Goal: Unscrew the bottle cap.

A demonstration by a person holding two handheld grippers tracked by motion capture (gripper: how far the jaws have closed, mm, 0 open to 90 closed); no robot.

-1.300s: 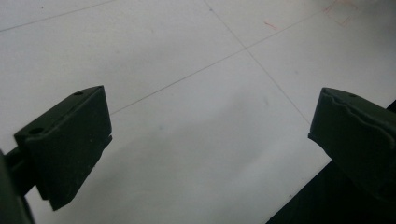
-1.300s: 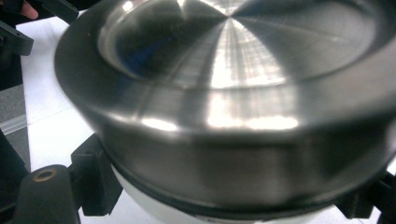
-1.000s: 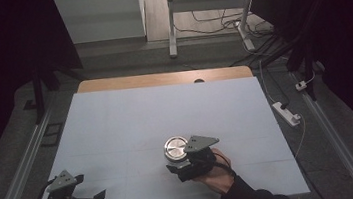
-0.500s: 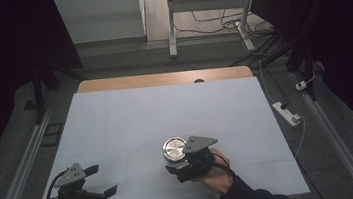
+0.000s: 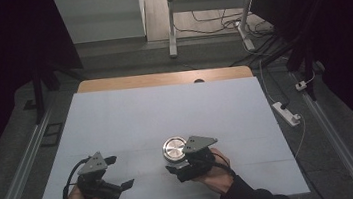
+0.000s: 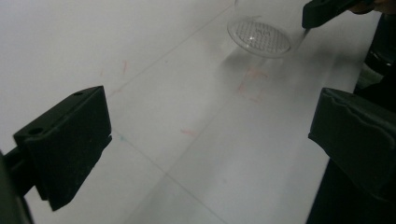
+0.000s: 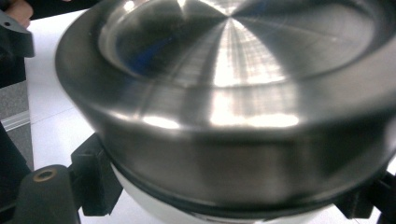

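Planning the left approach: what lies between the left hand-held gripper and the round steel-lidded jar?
Bare white tabletop, in the high view, between left hand-held gripper and jar.

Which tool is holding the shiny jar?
The right tool. Its jaws sit on either side of the jar. The left tool is open, apart from it.

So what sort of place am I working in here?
Probably a lab or recording setup, not a home: a bare white table walled by dark curtains, loose cables and a power strip on grey floor.

no readable text — no labels, brands or numbers anywhere.
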